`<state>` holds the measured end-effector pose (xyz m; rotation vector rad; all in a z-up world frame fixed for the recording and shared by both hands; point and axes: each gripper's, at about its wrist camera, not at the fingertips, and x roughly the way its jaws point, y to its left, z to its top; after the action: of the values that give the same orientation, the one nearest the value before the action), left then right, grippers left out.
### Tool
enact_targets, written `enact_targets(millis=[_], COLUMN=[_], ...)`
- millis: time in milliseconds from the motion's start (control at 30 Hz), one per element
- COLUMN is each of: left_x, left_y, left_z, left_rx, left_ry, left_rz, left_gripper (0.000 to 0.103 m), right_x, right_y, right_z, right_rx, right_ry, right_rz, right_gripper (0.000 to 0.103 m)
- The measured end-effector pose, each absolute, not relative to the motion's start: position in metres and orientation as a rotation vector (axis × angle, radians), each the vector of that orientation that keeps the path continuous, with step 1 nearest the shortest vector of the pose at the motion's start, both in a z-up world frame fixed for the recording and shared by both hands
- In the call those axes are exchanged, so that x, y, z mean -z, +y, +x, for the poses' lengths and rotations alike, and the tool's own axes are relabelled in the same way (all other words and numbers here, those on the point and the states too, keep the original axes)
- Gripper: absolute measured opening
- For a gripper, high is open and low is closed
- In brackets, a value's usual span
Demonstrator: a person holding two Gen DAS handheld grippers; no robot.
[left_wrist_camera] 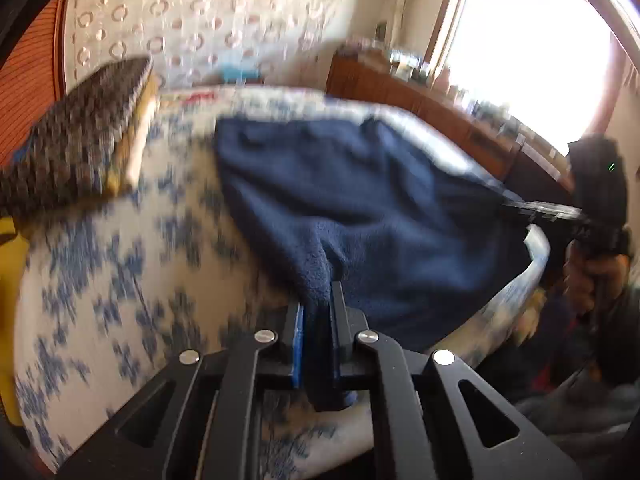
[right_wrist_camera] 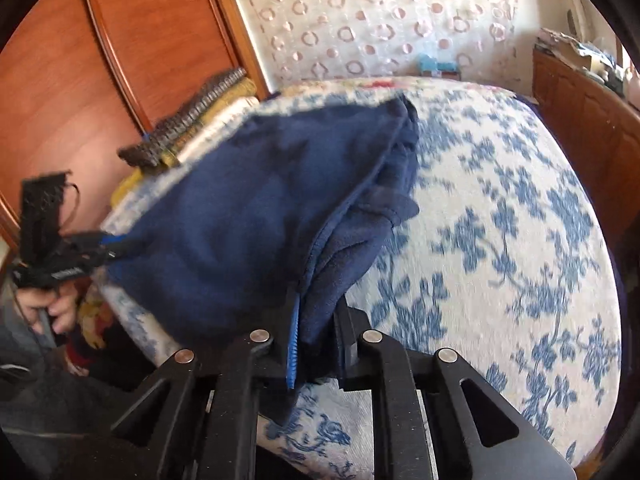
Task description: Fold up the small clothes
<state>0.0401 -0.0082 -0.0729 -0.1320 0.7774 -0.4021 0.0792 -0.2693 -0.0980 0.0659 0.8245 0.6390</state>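
My left gripper [left_wrist_camera: 318,320] is clamped tight on one near corner of the navy fleece garment [left_wrist_camera: 360,208], fabric bunched between its pads. My right gripper [right_wrist_camera: 316,328] pinches the other near corner the same way, a folded hem running up from its fingers. The garment stretches between them over the bedspread [right_wrist_camera: 500,240], white with blue flowers, its far part resting on the bed. A stack of folded knits [left_wrist_camera: 80,148] sits further back beside the wooden wardrobe [right_wrist_camera: 140,40].
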Motion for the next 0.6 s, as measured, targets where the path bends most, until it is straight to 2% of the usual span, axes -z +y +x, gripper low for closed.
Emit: enact_targets(millis=[233, 367, 400, 467, 533, 600], left_x=[0.007, 0.003, 0.006, 0.011, 0.015, 0.017], left_y=[0.008, 0.017, 0.019, 0.017, 0.014, 0.015], left_z=[0.122, 0.198, 0.217, 0.238, 0.241, 0.241], left_rx=[0.381, 0.318, 0.314, 0.322, 0.311, 0.308], left_ry=[0.674, 0.716, 0.729, 0.744, 0.729, 0.711], left_rz=[-0.166, -0.175, -0.176, -0.158, -0.131, -0.125], left_gripper=[0.007, 0.01, 0.012, 0.019, 0.042, 0.046], right_x=[0.04, 0.03, 0.031, 0.033, 0.033, 0.033], right_y=[-0.271, -0.264, -0.262, -0.259, -0.261, -0.261], right_z=[0.137, 0.21, 0.23, 0.261, 0.271, 0.27], right_rx=[-0.677, -0.598, -0.543, -0.444, -0.419, -0.408], right_ry=[0.716, 0.743, 0.753, 0.77, 0.758, 0.741], right_rz=[0.15, 0.179, 0.157, 0.117, 0.093, 0.044], right_gripper=[0.009, 0.011, 0.015, 0.023, 0.032, 0.038])
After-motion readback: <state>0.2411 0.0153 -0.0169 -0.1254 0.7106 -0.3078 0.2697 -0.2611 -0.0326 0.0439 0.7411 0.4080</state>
